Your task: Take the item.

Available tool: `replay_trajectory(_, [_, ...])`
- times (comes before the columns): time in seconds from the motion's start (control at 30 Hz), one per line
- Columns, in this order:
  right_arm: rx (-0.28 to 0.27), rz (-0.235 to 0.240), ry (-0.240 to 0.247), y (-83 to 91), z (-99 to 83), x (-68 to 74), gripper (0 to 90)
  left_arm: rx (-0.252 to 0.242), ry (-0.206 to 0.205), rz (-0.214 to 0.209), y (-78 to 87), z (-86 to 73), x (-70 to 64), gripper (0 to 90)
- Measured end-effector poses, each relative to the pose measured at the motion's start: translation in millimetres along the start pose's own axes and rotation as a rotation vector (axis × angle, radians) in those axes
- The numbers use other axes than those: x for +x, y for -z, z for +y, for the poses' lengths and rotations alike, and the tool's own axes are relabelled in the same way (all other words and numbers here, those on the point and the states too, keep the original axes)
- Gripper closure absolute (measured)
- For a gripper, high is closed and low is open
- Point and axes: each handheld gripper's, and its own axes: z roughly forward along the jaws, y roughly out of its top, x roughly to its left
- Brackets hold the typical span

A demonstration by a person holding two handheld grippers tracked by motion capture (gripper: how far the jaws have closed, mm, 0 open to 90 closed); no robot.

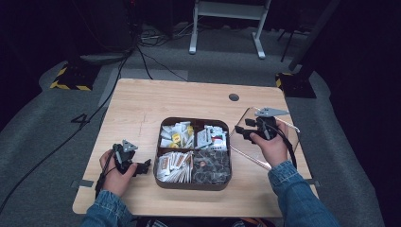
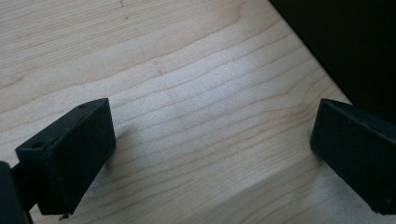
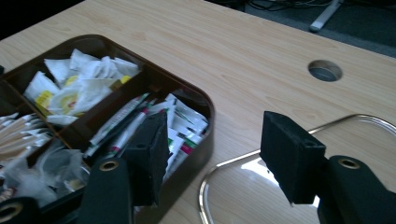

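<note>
Black jaws of the right gripper (image 3: pixel 212 156) stand wide apart with nothing between them; in the right gripper view one jaw hangs over the right edge of the brown tray (image 3: pixel 205 135), the other over the clear lid (image 3: pixel 243 182) with its metal rim at lower right. In the high view this gripper (image 1: pixel 245 130) sits right of centre, above the lid (image 1: pixel 283 137). The left gripper (image 2: pixel 212 154) is also spread wide, empty, low over bare wooden table (image 2: pixel 187 84). In the high view it (image 1: pixel 142 166) lies at lower left, just beside the tray (image 1: pixel 191 185), whose four compartments hold packets.
</note>
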Motion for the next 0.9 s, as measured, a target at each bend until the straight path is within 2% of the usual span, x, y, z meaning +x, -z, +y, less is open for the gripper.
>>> replay_trajectory(0.17, [0.016,0.058,0.006,-11.6,5.9,17.9,46.9,0.001,0.0,0.001,0.3,-0.1,0.0,0.4])
replay_trajectory(0.23, [0.01,0.068,0.006,-14.1,6.5,20.5,47.4,0.001,-0.001,0.001,0.3,-0.1,0.0,0.4])
replay_trajectory(0.37, [0.021,0.134,-0.024,-27.2,8.9,34.6,52.2,0.001,-0.001,0.001,0.3,-0.2,0.0,0.4])
replay_trajectory(0.43, [0.025,0.147,-0.024,-32.1,9.7,40.1,54.0,0.001,-0.001,0.0,0.3,-0.1,0.0,0.4])
replay_trajectory(0.57, [0.035,0.162,-0.029,-39.4,10.0,47.2,57.3,0.0,0.001,-0.003,-0.2,0.2,-0.1,0.1])
replay_trajectory(0.63, [0.058,0.183,-0.033,-48.3,8.2,54.3,58.8,0.001,-0.003,-0.003,-0.7,0.9,-0.1,0.0])
replay_trajectory(0.73, [0.086,0.19,-0.038,-56.3,5.0,59.3,58.8,0.002,-0.007,-0.007,-1.3,1.7,-0.4,0.1])
replay_trajectory(0.9, [0.126,0.171,-0.046,-67.9,1.1,61.9,58.3,0.002,-0.007,-0.007,-1.3,1.7,-0.4,0.1])
